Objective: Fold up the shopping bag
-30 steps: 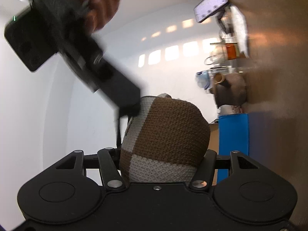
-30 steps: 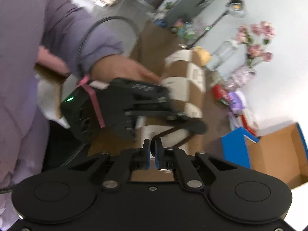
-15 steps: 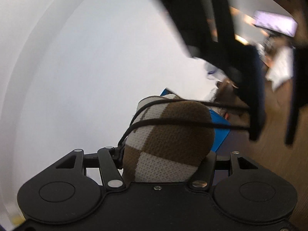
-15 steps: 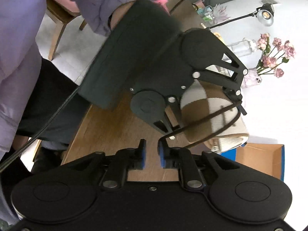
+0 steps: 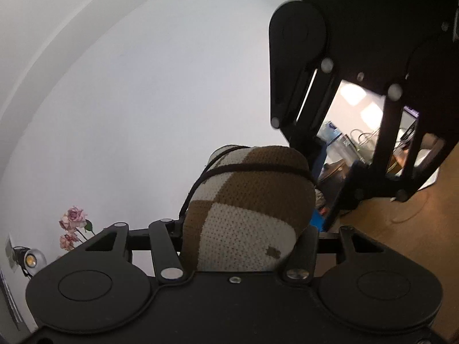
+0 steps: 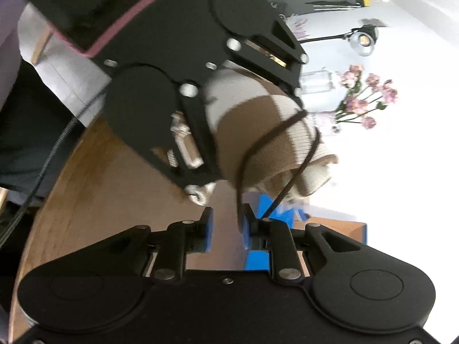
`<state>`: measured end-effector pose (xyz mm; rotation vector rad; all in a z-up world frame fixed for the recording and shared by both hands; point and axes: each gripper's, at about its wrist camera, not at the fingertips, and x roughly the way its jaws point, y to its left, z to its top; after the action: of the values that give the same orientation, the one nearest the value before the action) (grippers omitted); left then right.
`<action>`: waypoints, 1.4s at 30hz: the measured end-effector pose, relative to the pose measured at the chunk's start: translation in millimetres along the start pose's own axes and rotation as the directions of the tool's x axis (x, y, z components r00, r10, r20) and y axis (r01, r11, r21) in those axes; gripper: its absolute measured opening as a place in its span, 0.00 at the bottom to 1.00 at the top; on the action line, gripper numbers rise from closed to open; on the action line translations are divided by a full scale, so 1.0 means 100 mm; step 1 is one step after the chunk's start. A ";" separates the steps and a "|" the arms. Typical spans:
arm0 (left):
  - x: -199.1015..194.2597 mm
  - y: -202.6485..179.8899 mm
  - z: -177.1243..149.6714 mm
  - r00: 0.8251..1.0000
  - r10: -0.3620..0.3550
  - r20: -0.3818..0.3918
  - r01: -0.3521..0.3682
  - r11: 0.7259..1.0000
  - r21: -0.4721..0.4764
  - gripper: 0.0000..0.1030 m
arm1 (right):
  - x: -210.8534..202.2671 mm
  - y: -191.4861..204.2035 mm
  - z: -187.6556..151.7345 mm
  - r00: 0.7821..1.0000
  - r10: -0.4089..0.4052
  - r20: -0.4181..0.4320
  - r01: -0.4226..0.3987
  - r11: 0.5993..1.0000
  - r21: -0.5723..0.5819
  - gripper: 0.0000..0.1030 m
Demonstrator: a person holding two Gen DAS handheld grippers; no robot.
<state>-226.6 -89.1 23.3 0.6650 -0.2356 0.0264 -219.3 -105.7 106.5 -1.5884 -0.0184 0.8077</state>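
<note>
You see a coarse knitted cloth shopping bag (image 5: 249,200), brown and cream, matt black plastic tools with metal screws, and a smooth wooden desk (image 6: 109,189).

No legible txt, labels or nos. anywhere.

Left gripper (image 6: 229,132): matte black plates, 2 round discs, silver screws, a pink strap (image 6: 134,25) across its body, a black cable (image 6: 48,154) trailing off. Right gripper (image 6: 225,226): black linkage, blue pads (image 6: 208,229), silver screws. Lilac sleeve (image 6: 8,28).
</note>
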 end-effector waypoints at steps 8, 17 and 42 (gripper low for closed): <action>-0.26 -0.24 0.00 0.998 0.013 0.066 -0.021 0.993 0.115 0.48 | -0.14 -0.05 -0.02 0.999 0.040 -0.003 -0.039 0.996 0.086 0.20; -0.28 -0.27 -0.08 0.987 0.028 0.158 -0.064 0.972 0.225 0.48 | -0.28 -0.28 -0.21 0.987 0.143 0.068 -0.155 0.961 0.228 0.15; -0.23 -0.18 -0.21 0.944 0.189 0.269 -0.251 0.942 0.221 0.50 | -0.30 -0.63 -0.47 0.995 -0.084 0.045 0.056 0.902 0.427 0.22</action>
<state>-243.1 -89.7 -8.9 0.8946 -0.5523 0.1947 -191.1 -147.3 173.8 -1.1410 0.0531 0.7454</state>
